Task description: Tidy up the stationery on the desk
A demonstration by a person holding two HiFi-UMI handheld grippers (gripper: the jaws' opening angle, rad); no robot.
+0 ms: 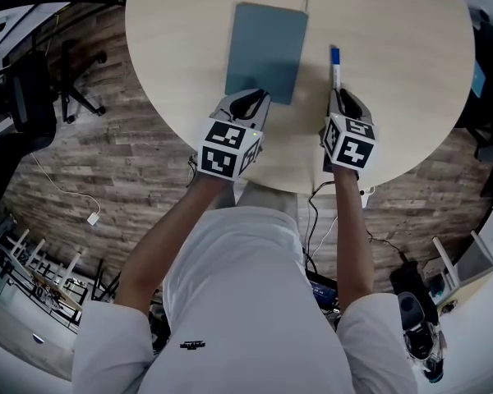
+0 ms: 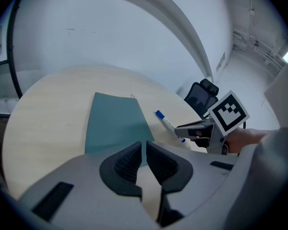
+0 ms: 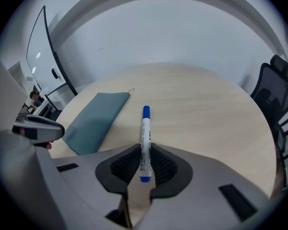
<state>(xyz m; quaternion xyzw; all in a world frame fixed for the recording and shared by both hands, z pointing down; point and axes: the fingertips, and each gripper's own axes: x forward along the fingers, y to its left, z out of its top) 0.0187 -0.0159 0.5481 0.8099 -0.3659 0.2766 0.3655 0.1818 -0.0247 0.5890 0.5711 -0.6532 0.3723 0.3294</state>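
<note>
A flat teal pouch (image 1: 263, 48) (image 2: 113, 123) (image 3: 93, 121) lies on the round pale wooden table (image 1: 394, 56), its zip pull at the far right corner. To its right lies a white marker with a blue cap (image 1: 335, 64) (image 2: 165, 123) (image 3: 145, 138), cap pointing away from me. My right gripper (image 1: 343, 97) (image 3: 145, 164) is shut on the marker's near end, both pads against the barrel. My left gripper (image 1: 251, 101) (image 2: 144, 152) sits at the pouch's near edge. Its jaws are almost together, with teal showing in the narrow slit between them.
The table's near edge curves just below both grippers. A black office chair (image 1: 74, 80) stands on the wood floor at the left, and another chair (image 3: 283, 80) at the right. Cables and a white adapter (image 1: 93, 218) lie on the floor.
</note>
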